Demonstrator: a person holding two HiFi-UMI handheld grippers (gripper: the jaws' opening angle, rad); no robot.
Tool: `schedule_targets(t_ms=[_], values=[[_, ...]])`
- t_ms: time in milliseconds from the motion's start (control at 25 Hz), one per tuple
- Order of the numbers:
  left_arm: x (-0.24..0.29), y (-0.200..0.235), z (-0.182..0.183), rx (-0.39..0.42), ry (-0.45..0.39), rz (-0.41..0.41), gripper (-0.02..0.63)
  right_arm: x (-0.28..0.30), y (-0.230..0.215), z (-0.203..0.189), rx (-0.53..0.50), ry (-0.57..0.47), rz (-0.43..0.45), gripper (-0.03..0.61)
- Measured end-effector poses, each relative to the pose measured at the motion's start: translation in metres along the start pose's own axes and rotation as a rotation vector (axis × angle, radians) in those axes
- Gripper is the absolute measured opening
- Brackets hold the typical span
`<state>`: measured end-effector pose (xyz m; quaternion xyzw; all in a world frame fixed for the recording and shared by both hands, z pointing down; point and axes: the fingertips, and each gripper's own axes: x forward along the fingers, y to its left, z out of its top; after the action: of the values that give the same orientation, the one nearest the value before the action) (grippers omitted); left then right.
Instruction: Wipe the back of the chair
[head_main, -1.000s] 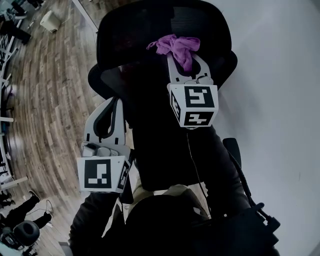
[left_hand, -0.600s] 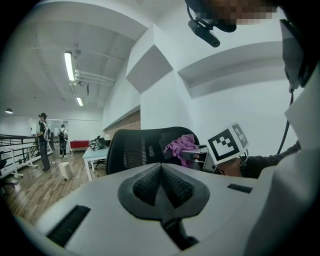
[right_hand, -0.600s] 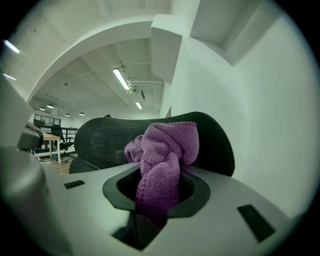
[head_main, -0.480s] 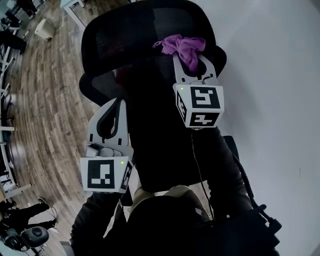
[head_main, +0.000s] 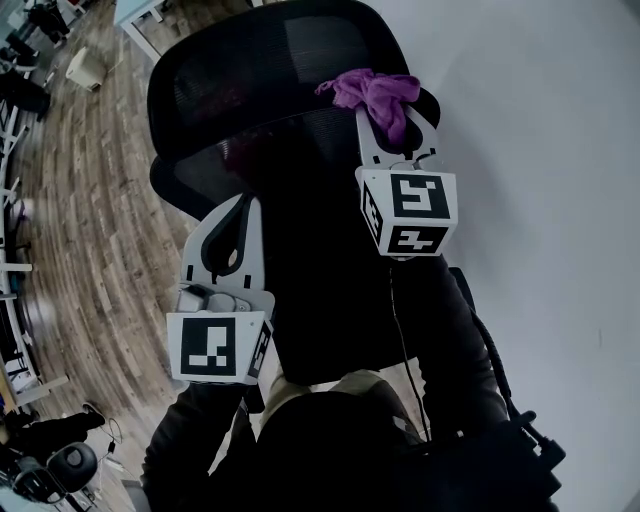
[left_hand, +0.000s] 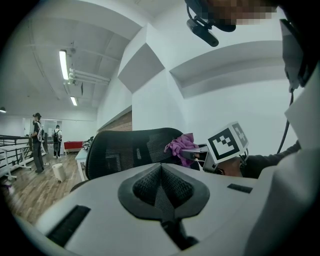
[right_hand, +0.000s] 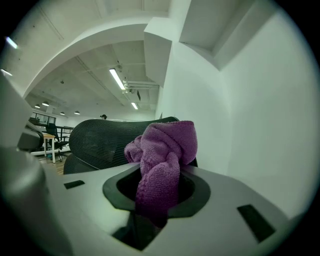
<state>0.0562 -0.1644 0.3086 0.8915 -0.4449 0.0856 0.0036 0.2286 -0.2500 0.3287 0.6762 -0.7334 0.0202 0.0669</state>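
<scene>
While the right gripper (head_main: 392, 122) clamps the purple cloth (head_main: 378, 92) by the chair back (head_main: 240, 70), upper centre, the left gripper (head_main: 240, 208) is closed, empty.

White grippers (head_main: 240, 205) bear black-and-white marker cubes (head_main: 215, 347); dark sleeves (head_main: 455, 335).
</scene>
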Motion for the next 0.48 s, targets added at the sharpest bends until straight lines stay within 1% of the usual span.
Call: schedule_targets(t_ms=[480], values=[[0.004, -0.021, -0.009, 0.015, -0.001, -0.021, 0.009, -0.015, -0.021, -0.016, 0.008, -0.005, -0.026, 0.111]])
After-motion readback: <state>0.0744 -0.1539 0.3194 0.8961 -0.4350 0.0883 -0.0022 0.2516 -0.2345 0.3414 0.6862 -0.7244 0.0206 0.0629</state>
